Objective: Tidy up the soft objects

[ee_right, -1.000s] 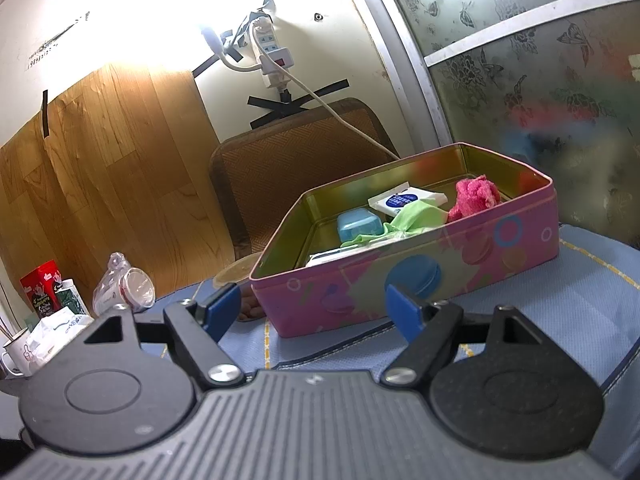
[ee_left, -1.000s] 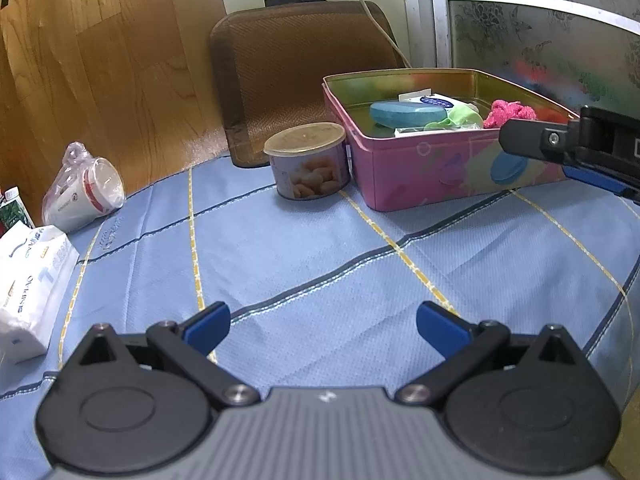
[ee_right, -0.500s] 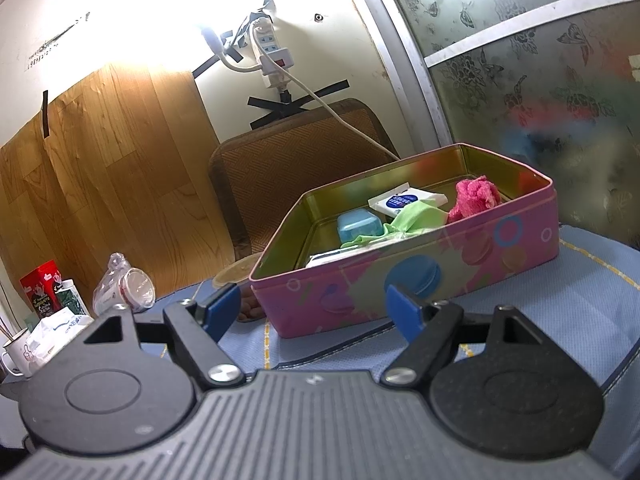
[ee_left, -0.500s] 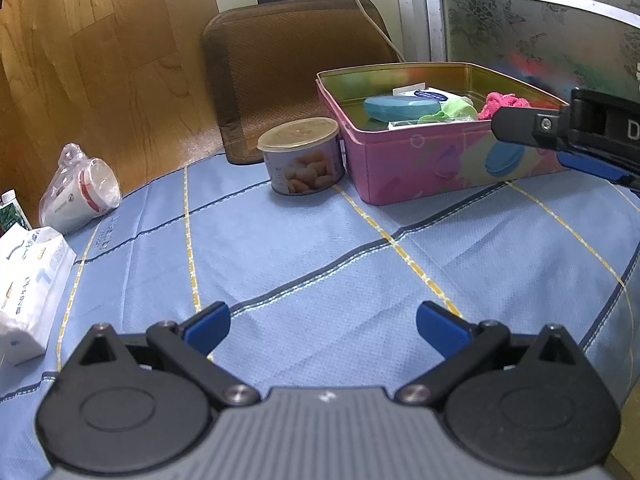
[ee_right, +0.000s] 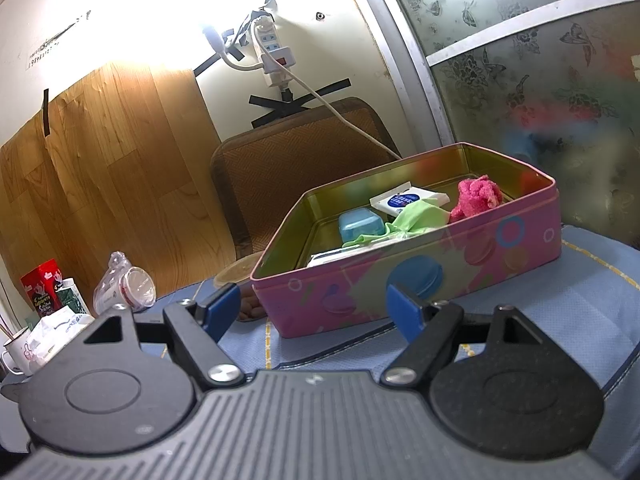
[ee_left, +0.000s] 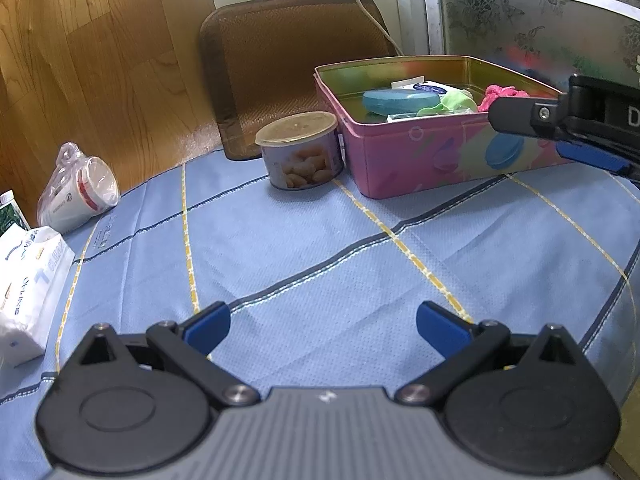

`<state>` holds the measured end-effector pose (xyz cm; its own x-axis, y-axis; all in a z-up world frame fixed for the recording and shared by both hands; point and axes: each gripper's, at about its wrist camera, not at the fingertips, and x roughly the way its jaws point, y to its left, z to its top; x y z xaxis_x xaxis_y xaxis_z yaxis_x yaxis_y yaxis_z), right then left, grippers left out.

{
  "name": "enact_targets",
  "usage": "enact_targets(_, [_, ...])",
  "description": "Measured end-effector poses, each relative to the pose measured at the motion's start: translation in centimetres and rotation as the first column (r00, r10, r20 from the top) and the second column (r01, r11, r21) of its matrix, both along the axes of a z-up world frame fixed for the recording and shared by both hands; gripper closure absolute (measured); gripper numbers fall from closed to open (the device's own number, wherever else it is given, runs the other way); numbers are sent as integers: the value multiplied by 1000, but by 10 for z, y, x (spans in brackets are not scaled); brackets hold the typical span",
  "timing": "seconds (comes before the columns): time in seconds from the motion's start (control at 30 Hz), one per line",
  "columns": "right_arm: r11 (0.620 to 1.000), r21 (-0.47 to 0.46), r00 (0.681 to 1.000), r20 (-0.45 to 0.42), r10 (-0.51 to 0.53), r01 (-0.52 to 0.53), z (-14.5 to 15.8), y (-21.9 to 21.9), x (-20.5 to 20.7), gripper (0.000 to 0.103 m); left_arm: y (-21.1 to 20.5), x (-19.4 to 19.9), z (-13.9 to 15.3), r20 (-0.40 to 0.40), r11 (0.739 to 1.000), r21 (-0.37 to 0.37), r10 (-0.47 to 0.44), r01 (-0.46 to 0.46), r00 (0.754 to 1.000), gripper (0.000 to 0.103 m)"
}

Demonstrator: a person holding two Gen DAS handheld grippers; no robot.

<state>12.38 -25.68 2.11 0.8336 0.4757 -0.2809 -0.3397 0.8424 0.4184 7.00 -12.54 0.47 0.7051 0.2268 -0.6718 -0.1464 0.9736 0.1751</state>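
A pink tin box [ee_left: 440,160] [ee_right: 440,272] stands open on the blue tablecloth [ee_left: 320,248]. Inside lie a pink fluffy cloth [ee_right: 476,196] [ee_left: 500,94], a green cloth [ee_right: 416,218] [ee_left: 456,102], a blue case [ee_right: 360,224] [ee_left: 400,100] and a white packet [ee_right: 408,200]. My left gripper [ee_left: 322,326] is open and empty over the bare cloth, well short of the box. My right gripper [ee_right: 314,306] is open and empty just in front of the box; it shows in the left wrist view [ee_left: 560,132] at the right edge.
A round snack can [ee_left: 300,156] stands left of the box. A wrapped cup [ee_left: 80,196] and a tissue pack [ee_left: 28,288] lie at the far left. A brown chair back [ee_left: 296,64] and a wooden panel stand behind the table. A power strip [ee_right: 276,52] hangs on the wall.
My left gripper has drawn back and turned slightly, so the box and can look smaller and further right. The right gripper has not moved.
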Motion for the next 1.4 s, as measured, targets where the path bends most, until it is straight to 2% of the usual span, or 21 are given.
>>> enact_targets(1.4, [1000,6,1000,-9,-1,1,-3,-2,1,21,0,-2,-3,3,1000,13,-1,1,1000,0])
